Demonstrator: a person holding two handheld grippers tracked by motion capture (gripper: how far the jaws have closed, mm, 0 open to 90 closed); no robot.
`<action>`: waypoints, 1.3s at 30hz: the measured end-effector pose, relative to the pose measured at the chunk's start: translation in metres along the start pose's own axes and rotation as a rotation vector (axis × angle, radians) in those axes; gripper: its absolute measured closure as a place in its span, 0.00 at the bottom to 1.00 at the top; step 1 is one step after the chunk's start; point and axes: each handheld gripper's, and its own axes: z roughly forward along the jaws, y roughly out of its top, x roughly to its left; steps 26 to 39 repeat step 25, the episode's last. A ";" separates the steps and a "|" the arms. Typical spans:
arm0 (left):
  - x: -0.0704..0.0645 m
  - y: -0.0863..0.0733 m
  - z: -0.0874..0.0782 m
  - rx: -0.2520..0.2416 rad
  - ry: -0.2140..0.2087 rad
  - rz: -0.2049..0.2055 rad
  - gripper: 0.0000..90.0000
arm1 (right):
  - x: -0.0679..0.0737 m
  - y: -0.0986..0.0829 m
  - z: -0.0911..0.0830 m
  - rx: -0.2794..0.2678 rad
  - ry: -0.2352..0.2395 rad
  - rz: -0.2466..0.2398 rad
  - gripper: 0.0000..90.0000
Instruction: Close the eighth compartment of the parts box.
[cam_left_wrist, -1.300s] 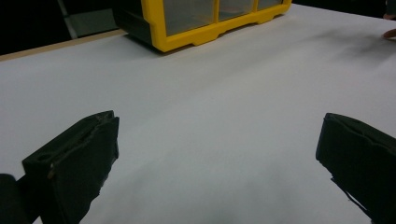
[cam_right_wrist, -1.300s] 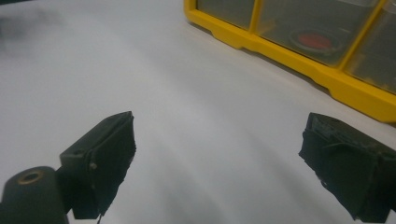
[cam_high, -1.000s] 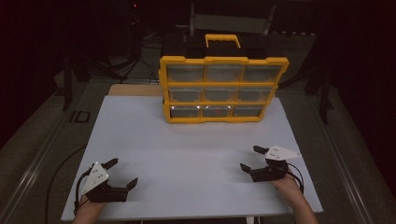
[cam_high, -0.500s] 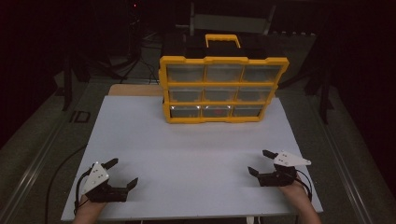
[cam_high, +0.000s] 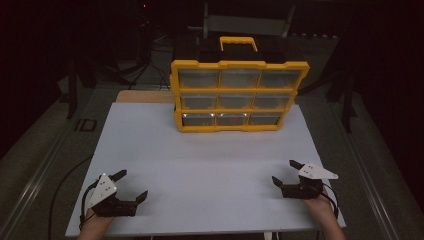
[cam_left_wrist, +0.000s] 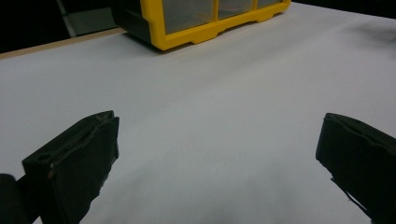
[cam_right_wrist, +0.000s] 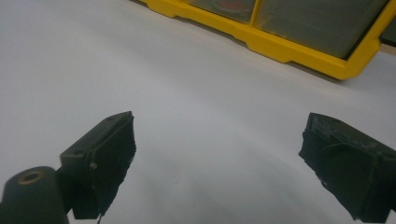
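- A white table (cam_high: 210, 165) fills the middle of the high view, with dark surroundings on every side.
- A yellow drawer cabinet (cam_high: 239, 95) stands upright at the far edge of the table, near the middle. It has three rows of three clear drawers and a yellow carry handle (cam_high: 238, 44) on a black top.
- Something red shows dimly through the middle drawer (cam_high: 231, 119) of the bottom row; what it is cannot be made out.
- The left hand-held gripper (cam_high: 133, 185) rests near the near left corner of the table, held by a hand (cam_high: 95, 227) coming in from the near edge. Its jaws stand wide apart with nothing between them.
- In the left gripper view, the two black jaws frame bare white table, with the cabinet's bottom corner (cam_left_wrist: 163, 44) farther off.
- The right hand-held gripper (cam_high: 285, 172) rests near the near right corner, well apart from the left one. Its jaws are also spread wide and hold nothing.
- In the right gripper view, the cabinet's yellow base (cam_right_wrist: 289, 51) runs across the far side of the table.
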 end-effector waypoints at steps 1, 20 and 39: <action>0.000 0.000 0.000 0.000 0.000 0.001 0.00 | 0.000 -0.001 0.000 0.006 -0.007 0.001 0.11; -0.002 0.000 0.002 0.002 -0.010 0.005 0.00 | 0.003 -0.001 0.005 0.019 -0.012 -0.017 0.11; -0.002 0.000 0.002 0.001 -0.009 0.006 0.00 | 0.003 -0.001 0.004 0.016 -0.009 -0.011 0.11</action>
